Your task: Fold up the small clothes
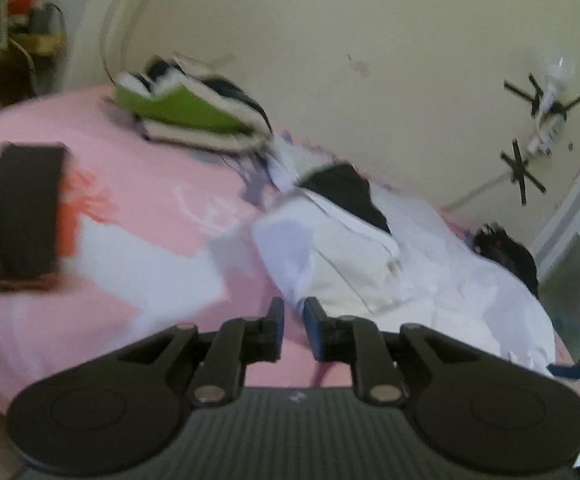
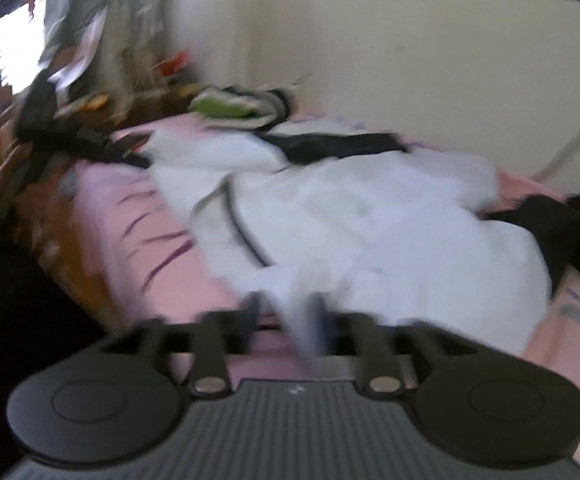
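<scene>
A white garment with black trim lies crumpled on the pink bed sheet by the wall. It also shows in the right wrist view. My left gripper hovers at the garment's near edge, its jaws a narrow gap apart with nothing between them. My right gripper is at the garment's near hem, and white cloth runs between its blurred fingers. A folded green and white stack sits at the far side of the bed and also shows in the right wrist view.
A dark box stands on the bed's left. A dark garment lies at the bed's far right, by the wall. A cluttered shelf borders the bed's left. Cables and tape marks are on the wall.
</scene>
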Demonstrator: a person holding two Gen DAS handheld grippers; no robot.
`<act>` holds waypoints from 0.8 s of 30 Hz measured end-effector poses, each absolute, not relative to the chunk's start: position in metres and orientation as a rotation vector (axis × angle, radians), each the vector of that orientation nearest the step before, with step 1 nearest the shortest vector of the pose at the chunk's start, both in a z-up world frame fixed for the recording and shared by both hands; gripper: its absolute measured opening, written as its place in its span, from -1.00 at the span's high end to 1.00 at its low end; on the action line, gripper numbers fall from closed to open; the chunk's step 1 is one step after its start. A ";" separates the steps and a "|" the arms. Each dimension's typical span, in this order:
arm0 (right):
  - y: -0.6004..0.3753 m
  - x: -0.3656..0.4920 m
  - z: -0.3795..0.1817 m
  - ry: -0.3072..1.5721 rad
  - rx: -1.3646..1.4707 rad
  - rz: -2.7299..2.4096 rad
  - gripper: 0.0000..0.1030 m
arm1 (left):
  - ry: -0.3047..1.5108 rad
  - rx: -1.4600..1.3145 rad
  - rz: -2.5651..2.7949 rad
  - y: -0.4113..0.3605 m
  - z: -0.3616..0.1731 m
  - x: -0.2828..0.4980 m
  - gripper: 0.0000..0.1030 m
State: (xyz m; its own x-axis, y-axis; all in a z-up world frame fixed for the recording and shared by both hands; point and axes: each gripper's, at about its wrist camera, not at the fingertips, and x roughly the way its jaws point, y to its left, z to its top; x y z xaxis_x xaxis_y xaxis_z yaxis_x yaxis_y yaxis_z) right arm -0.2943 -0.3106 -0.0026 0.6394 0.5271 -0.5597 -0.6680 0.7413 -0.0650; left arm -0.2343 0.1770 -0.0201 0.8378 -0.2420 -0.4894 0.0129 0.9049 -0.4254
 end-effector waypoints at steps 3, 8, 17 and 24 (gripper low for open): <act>-0.327 -0.282 0.032 0.494 -0.200 0.686 -0.05 | 0.476 -0.412 -0.097 0.198 0.003 -0.244 0.70; -0.351 -0.227 0.077 0.435 0.087 0.633 -0.01 | 0.403 -0.398 -0.122 0.198 0.033 -0.212 0.60; -0.229 -0.060 0.051 0.765 0.232 0.699 0.06 | 0.501 -0.194 -0.114 0.150 0.010 -0.174 -0.39; -0.204 0.041 0.006 0.873 0.305 0.534 0.08 | 0.627 -0.215 -0.135 0.156 -0.017 -0.157 0.80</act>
